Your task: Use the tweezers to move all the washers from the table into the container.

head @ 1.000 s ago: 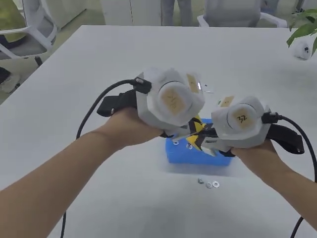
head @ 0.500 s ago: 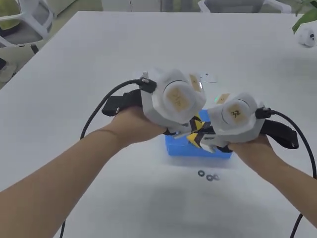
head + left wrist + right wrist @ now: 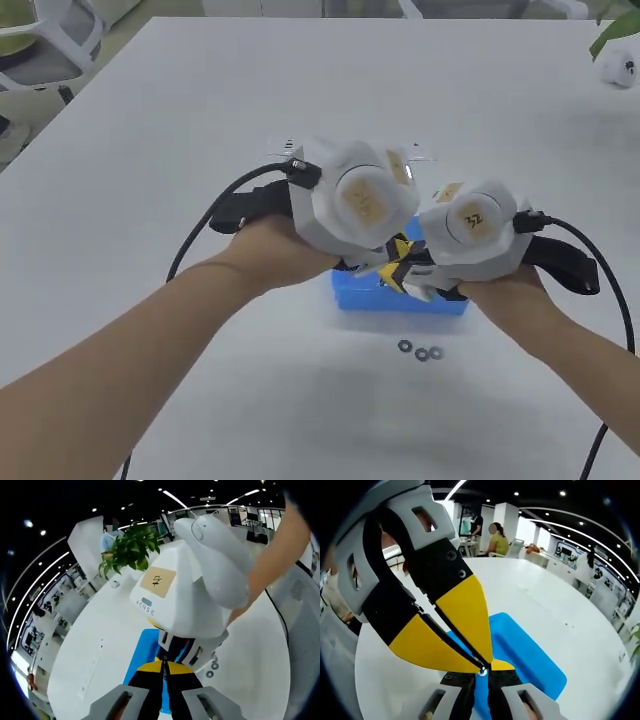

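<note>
Currently gripped: tweezers [image 3: 456,639], their thin dark arms pinched between the yellow-tipped jaws of the left gripper [image 3: 480,665].
Right gripper [image 3: 481,680]: jaws drawn narrow with a slit of blue between them, tips up against the tweezer point; whether they grip anything I cannot tell.
Tweezer point: a small ring [image 3: 481,671] sits there, too small to name surely.
Container [image 3: 355,295]: blue, flat on the white surface [image 3: 200,120], directly beneath both grippers.
Washers [image 3: 421,353]: three in a short row on the surface, near the container's front edge but apart from it.
</note>
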{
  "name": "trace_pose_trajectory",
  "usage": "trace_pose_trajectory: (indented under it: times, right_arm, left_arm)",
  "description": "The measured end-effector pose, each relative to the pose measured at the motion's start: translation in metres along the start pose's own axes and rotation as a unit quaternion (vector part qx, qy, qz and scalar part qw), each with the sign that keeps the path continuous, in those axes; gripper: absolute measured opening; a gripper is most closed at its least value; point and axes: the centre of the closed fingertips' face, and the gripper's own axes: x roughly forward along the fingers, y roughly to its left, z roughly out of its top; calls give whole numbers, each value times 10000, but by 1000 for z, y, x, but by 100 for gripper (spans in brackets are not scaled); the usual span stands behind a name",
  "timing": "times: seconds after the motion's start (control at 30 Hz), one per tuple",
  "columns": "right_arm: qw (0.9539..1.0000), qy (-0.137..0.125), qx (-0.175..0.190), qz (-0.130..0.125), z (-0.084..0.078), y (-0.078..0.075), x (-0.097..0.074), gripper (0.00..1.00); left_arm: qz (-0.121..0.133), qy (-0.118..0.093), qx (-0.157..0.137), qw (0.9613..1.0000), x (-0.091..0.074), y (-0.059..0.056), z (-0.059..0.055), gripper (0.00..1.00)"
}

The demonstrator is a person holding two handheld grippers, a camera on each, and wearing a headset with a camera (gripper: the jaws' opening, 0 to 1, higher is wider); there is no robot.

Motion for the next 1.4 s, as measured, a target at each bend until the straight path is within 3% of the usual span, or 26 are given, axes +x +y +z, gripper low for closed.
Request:
trace_pose_trajectory:
  times: [0.23,0.3,0.53,0.73,0.87,1.03,1.13,1.4]
  right_arm:
    - [9999,7,102,-36,0,-3,-1,6]
    - [9998,-152,100,-110,7,-2,-8,6]
    - [9974,-596,270,-316,28,1,-39,8]
    - [9942,-960,386,-285,41,13,-66,11]
    - [9938,-1010,360,-304,40,28,-78,10]
    - [9938,-1018,268,-363,31,46,-86,9]
    - [9951,-893,209,-370,23,53,-85,9]
    - [9939,-950,497,-268,17,70,-85,9]
  left_arm:
    - [-69,77,118,9999,1,0,3,0]
    - [-43,65,171,9998,-5,-1,9,0]
    - [92,-358,149,9992,-34,-1,31,0]
    - [271,-551,240,9978,-56,-11,44,0]
    - [253,-828,44,9962,-70,-23,53,0]
    - [171,-886,38,9959,-79,-44,53,0]
    - [151,-837,-25,9964,-78,-55,46,0]
    - [157,-825,-306,9960,-77,-68,33,0]
